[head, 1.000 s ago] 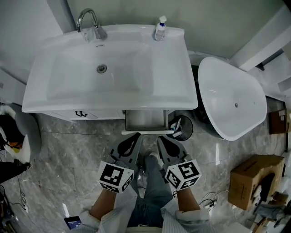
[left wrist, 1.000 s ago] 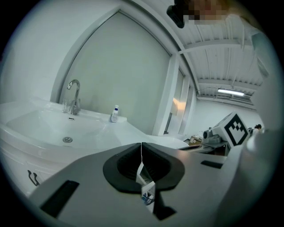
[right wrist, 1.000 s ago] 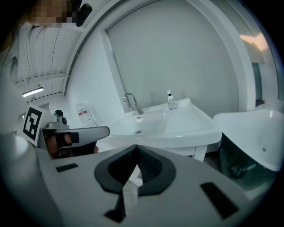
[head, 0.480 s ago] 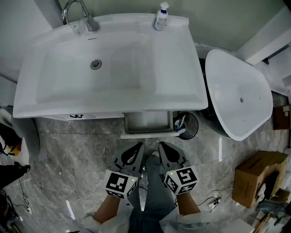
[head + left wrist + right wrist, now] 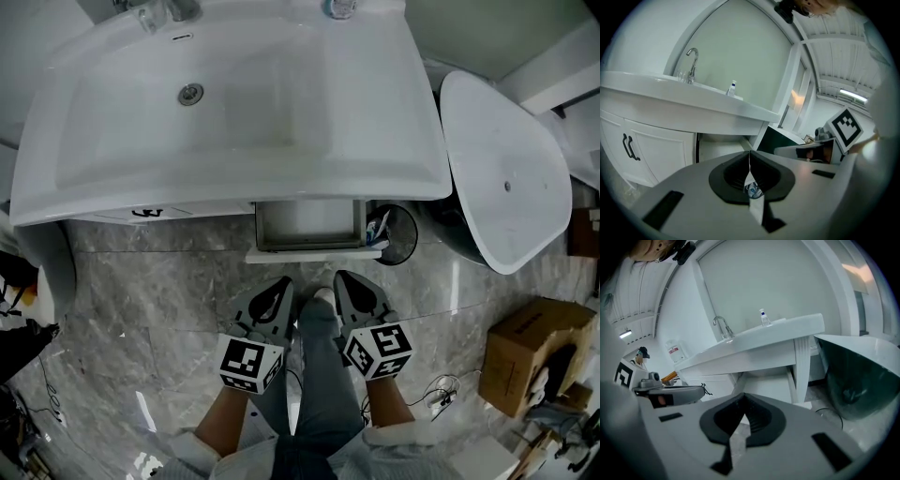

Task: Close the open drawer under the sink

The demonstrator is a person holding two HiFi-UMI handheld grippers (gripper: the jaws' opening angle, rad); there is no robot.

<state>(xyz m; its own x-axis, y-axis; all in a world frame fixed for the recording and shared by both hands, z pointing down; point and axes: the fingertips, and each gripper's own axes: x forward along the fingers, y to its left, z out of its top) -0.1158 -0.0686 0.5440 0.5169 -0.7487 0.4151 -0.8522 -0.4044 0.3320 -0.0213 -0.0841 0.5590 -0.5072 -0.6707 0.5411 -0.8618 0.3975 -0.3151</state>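
Observation:
The open drawer (image 5: pixel 309 225) sticks out from the white cabinet below the sink (image 5: pixel 234 94), its white front (image 5: pixel 314 254) toward me. My left gripper (image 5: pixel 284 284) hangs just short of the drawer front, jaws shut and empty. My right gripper (image 5: pixel 341 278) sits beside it, also shut and empty. In the left gripper view the drawer (image 5: pixel 719 147) shows as a gap under the basin's rim, past the closed jaw tips (image 5: pixel 749 154). The right gripper view shows the drawer (image 5: pixel 764 380) beyond its closed tips (image 5: pixel 743 399).
A small black bin (image 5: pixel 394 234) with items stands right of the drawer. A white bathtub (image 5: pixel 511 178) lies further right, a cardboard box (image 5: pixel 530 352) on the marble floor at lower right. A cabinet door with black handle (image 5: pixel 628 146) is left of the drawer.
The sink and drawer have slid nearer and larger in the head view as I moved forward. Both grippers stay shut, side by side, now closer to the drawer front.

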